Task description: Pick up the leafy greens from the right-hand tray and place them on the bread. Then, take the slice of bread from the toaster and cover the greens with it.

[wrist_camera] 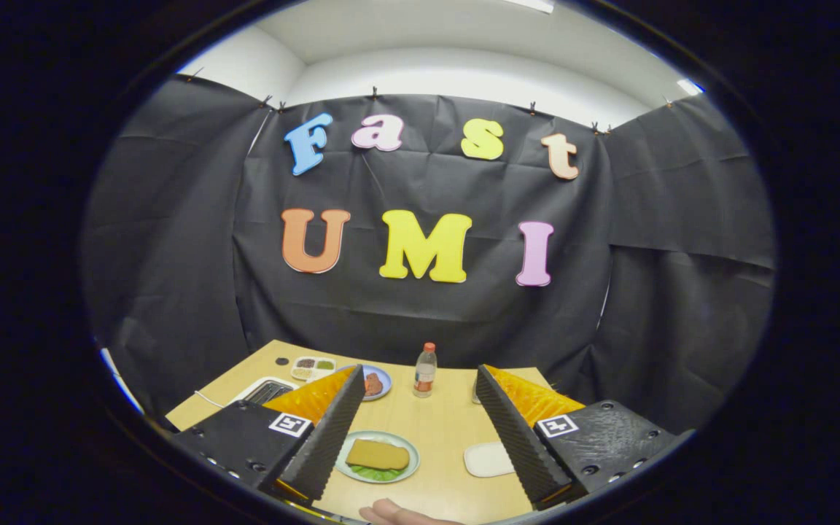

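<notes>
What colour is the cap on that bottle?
Red or orange-red, seen in the gripper view: the bottle stands beyond the open hand-held gripper.

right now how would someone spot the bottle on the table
Start at the wooden table before the black cloth wall. The bottle stands upright near its far edge, beyond the open jaws of the gripper. It alone is tall, clear with a red cap; its neighbours are flat plates.

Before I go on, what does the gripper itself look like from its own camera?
The gripper has two wedge-shaped fingers with ridged inner faces. Each sits on a dark block with round screw holes and a square black-and-white marker. Orange panels flank the fingers. No cables or sleeve visible.
</notes>
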